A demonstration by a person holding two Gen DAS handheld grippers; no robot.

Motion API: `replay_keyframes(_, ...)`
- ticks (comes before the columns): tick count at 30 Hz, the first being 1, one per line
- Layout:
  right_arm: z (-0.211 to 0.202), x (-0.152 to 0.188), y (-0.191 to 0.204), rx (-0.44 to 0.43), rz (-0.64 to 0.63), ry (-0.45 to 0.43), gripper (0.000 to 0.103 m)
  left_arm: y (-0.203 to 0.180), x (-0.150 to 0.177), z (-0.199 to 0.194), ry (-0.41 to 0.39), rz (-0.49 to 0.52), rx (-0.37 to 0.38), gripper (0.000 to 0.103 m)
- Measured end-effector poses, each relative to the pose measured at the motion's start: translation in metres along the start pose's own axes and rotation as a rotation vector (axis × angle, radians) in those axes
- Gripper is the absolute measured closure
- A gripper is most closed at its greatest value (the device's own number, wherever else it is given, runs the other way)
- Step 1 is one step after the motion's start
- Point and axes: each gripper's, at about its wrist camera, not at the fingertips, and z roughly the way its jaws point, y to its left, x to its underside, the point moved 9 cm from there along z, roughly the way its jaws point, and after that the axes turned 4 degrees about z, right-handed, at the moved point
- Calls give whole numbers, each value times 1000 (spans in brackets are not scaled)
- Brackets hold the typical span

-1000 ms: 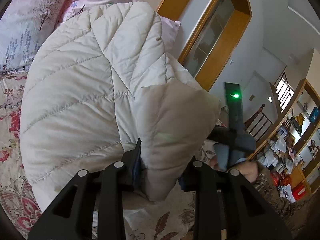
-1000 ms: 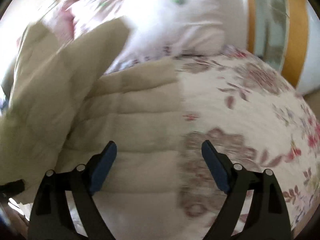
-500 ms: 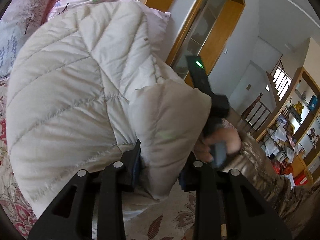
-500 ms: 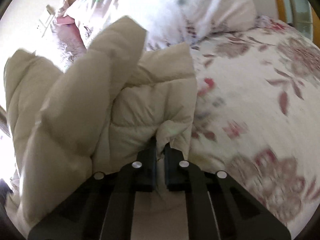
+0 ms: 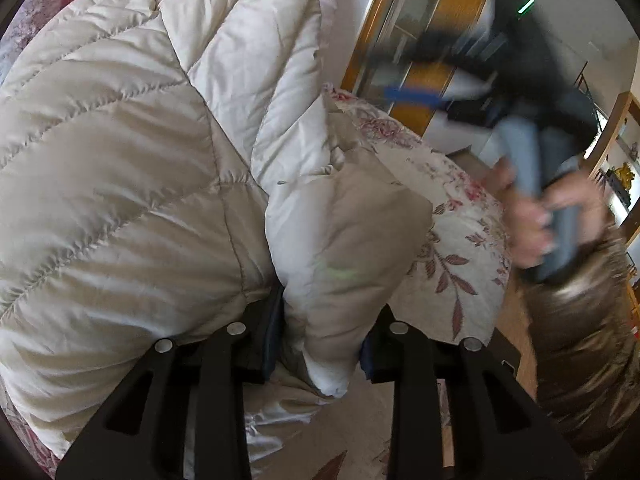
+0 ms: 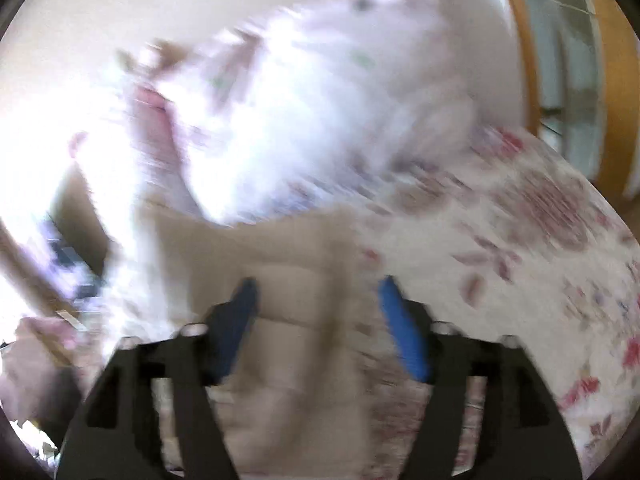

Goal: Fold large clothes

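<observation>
Right gripper (image 6: 316, 320) let go since half a second back and swung away, blurred, jaws apart over the puffer jacket (image 5: 132, 184) edge; jacket lay on the floral bedspread (image 5: 452, 240). Left gripper (image 5: 324, 336) kept its jaws clamped on a puffy fold between them. I judged it light, soft, slippery, springy; best pinched at a quilted seam or hem.

Your work surface is a bed under a floral bedspread (image 5: 460, 240). A cream quilted coat (image 5: 120, 184) lies directly on the spread, with a pale pink pillow (image 6: 320, 120) beyond the coat, against the wall.
</observation>
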Motion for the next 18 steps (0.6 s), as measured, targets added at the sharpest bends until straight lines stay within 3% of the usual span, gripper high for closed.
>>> replay_keyframes(3, -2, -8, 39, -98, -52, 12, 16, 4, 1, 0, 14, 5, -12, 71)
replay_keyframes(8, 35, -13, 51, -29, -94, 71, 19, -12, -6, 2, 28, 32, -37, 71)
replay_keyframes(9, 45, -15, 51, -22, -88, 85, 38, -12, -7, 4, 29, 39, -40, 71)
replay_keyframes(10, 55, -12, 48, -14, -81, 103, 68, -16, -9, 8, 30, 48, -43, 71)
replay_keyframes(11, 64, -10, 43, -15, -63, 129, 76, -16, -8, 6, 29, 51, -44, 71)
replay_keyframes(13, 72, -3, 31, 3, -8, 141, 85, -19, -8, 3, 26, 61, -37, 71)
replay_keyframes(18, 82, 13, 4, 39, 96, 168, 88, -34, -16, -35, -4, 78, 54, 63)
